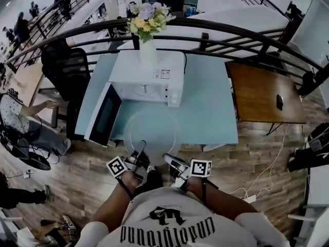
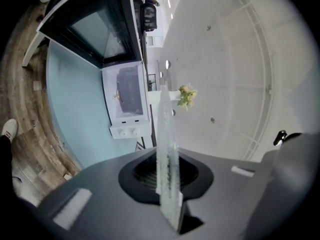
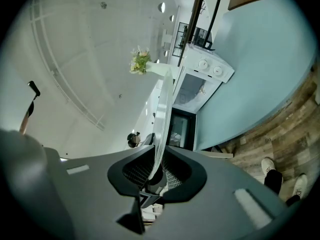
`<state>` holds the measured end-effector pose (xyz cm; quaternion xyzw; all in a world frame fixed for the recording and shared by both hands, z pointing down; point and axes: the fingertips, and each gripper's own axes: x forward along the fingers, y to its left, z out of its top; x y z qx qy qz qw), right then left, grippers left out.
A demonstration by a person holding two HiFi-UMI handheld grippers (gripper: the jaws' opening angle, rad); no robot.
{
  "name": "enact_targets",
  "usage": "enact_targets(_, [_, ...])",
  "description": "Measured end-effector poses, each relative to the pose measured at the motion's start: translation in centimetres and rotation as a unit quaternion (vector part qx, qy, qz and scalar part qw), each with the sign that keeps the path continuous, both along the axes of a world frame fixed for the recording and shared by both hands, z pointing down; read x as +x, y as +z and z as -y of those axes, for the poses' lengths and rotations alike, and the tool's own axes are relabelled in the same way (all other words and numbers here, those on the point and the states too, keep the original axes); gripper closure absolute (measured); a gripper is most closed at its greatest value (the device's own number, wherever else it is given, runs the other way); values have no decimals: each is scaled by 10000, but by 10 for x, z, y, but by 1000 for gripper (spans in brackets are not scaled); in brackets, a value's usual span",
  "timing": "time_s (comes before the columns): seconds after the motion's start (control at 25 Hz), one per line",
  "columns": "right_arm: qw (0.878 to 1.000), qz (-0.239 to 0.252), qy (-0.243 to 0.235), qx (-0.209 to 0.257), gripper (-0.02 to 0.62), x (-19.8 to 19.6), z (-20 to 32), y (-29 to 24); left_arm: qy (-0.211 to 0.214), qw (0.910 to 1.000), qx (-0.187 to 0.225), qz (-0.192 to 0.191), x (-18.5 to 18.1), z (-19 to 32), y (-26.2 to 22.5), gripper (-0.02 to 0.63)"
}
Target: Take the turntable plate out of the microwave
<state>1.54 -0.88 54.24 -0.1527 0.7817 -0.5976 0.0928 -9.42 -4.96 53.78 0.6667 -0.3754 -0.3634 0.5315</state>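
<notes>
Head view: glass turntable plate (image 1: pixel 152 130) already clear of the microwave (image 1: pixel 146 78), held about level over the near edge of the blue table (image 1: pixel 211 107).

Left gripper (image 1: pixel 138 156) and right gripper (image 1: pixel 173 162) each clamped on the plate's near rim, glass edge-on between the pads in both gripper views. Best done with both grips firm, matched in height, no twisting of the glass. Open door (image 1: pixel 104 115) just beside the plate at left, worth a wide berth. Vase of flowers (image 1: pixel 148 30) atop the microwave, well apart.

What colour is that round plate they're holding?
Colourless, see-through glass plate; the light blue table shows through it. Clearest in the head view.
</notes>
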Motion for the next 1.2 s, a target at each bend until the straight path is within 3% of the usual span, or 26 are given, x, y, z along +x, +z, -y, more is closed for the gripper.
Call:
enact_targets(0.28, [9994, 217, -142, 211, 545, 16, -53, -20, -56, 9999, -4, 102, 20, -55, -20, 531])
enact_targets(0.56, [9996, 152, -75, 223, 545, 12, -89, -27, -17, 9999, 126, 21, 14, -90, -34, 531])
enact_targets(0.8, [9988, 42, 57, 484, 545, -9, -124, -42, 176, 9997, 138, 6, -6, -123, -43, 531])
enact_targets(1.2, [9983, -3, 284, 507, 543, -61, -191, -53, 423, 9989, 182, 18, -56, -184, -51, 531])
